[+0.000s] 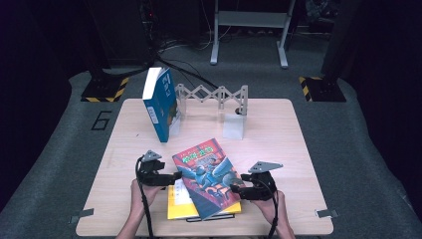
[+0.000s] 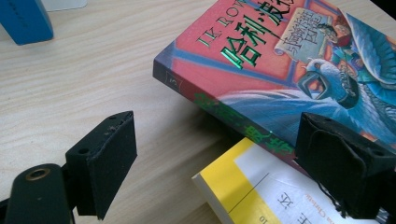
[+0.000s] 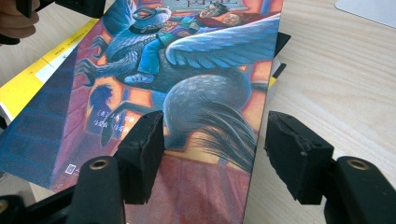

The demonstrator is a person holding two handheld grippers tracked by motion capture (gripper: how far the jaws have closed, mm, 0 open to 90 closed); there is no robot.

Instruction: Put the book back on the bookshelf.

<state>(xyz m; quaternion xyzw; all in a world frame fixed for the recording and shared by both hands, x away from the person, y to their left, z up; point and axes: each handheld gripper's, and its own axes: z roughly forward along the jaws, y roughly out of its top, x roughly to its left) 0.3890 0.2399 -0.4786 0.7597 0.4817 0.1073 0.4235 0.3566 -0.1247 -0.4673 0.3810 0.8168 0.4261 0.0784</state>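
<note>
Red illustrated paperback (image 1: 208, 178) lies skewed atop yellow book (image 1: 180, 203), between my grippers. Left gripper (image 2: 215, 158) wide open, empty, straddling spine edge. Right gripper (image 3: 214, 151) wide open, empty, one jaw over cover, other past fore-edge. I judge it thick, moderately heavy, glossy, slippery; pinch the edges.

Table brightly lit from above, surroundings dark; gripper views sharp, soft shadows.
</note>
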